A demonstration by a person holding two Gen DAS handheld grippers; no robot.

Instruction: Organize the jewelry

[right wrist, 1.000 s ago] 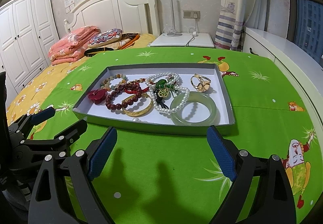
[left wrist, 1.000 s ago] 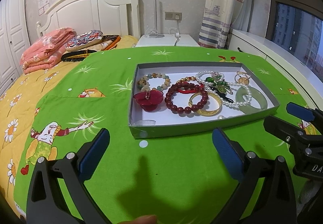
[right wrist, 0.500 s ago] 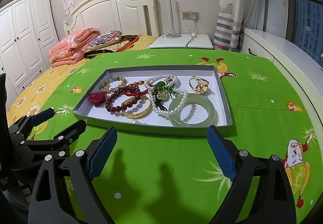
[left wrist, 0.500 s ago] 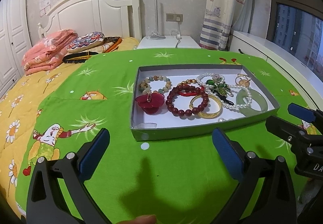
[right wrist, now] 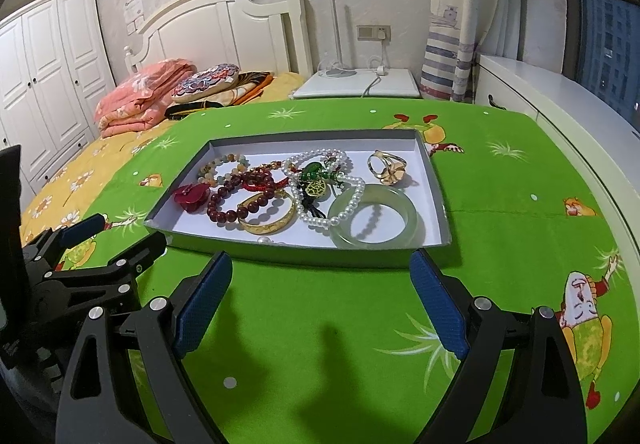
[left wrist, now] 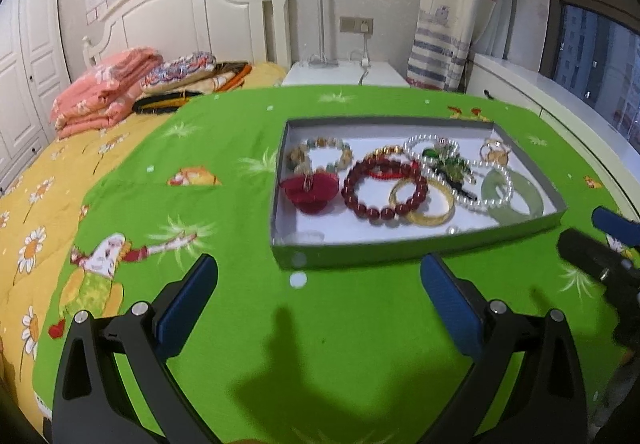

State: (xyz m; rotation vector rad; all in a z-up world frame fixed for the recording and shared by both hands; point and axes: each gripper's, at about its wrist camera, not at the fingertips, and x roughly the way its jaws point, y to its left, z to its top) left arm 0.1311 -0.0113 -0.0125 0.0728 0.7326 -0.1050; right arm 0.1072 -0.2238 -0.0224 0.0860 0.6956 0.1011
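Both my grippers wait, spread wide, in front of the tray.
My left gripper and right gripper hold nothing. The jewelry lies tangled in the tray on the bed; I should lift one piece slowly.

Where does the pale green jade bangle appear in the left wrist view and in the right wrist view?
Left wrist view: the jade bangle lies at the tray's right end, by the near wall.
Right wrist view: the same bangle lies in the tray's near right corner, right of centre.
Shared landmark: the pearl strand overlapping its left rim.
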